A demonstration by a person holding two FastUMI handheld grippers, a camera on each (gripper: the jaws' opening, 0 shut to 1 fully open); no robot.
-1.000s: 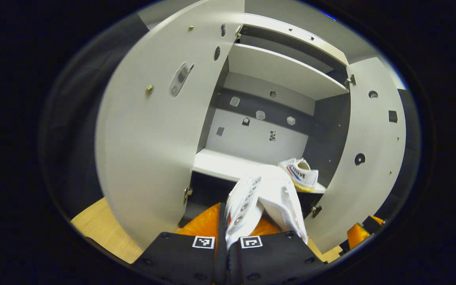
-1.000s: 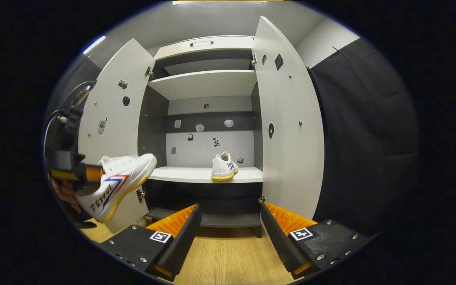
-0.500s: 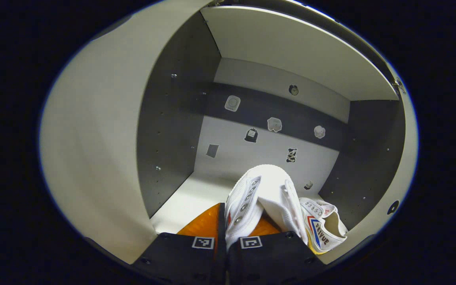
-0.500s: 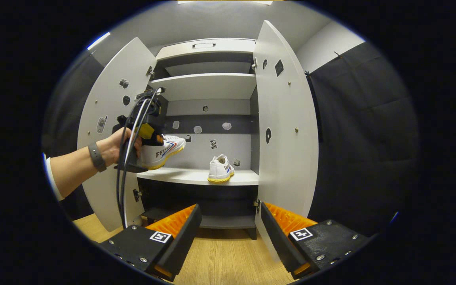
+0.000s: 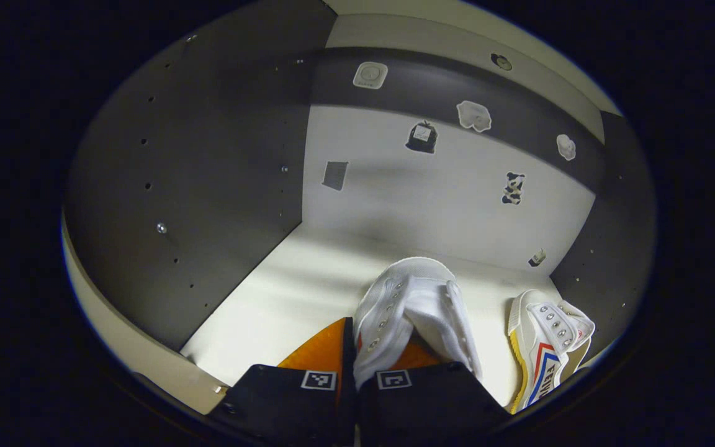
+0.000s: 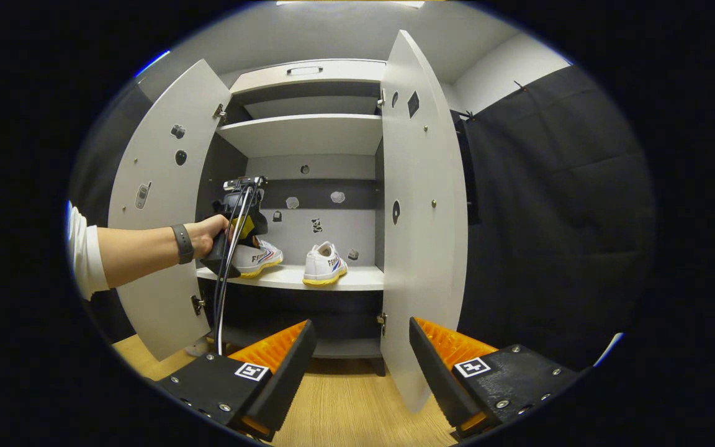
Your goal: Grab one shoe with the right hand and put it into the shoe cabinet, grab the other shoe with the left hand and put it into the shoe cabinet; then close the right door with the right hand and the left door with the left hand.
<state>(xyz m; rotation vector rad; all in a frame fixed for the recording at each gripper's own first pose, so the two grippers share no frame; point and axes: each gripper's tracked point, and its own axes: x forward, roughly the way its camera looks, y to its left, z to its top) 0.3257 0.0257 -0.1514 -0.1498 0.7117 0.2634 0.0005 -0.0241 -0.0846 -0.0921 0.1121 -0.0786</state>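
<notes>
Two shoes on one shelf (image 6: 357, 279): left tool (image 5: 355, 366) clamps one shoe (image 5: 416, 310); right tool (image 6: 357, 363) gapes empty.

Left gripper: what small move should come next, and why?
Probably ease down and open: the left gripper holds the second shoe over the shelf, beside the first shoe, and both cabinet doors stand open.

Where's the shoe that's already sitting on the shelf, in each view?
Left gripper view: shoe on the shelf, lower right, right of the held shoe in the left gripper.
Right gripper view: centre, on the shelf, at, right of the held shoe.
Shared landmark: the black-and-white sticker on the back wall, also at.
</notes>
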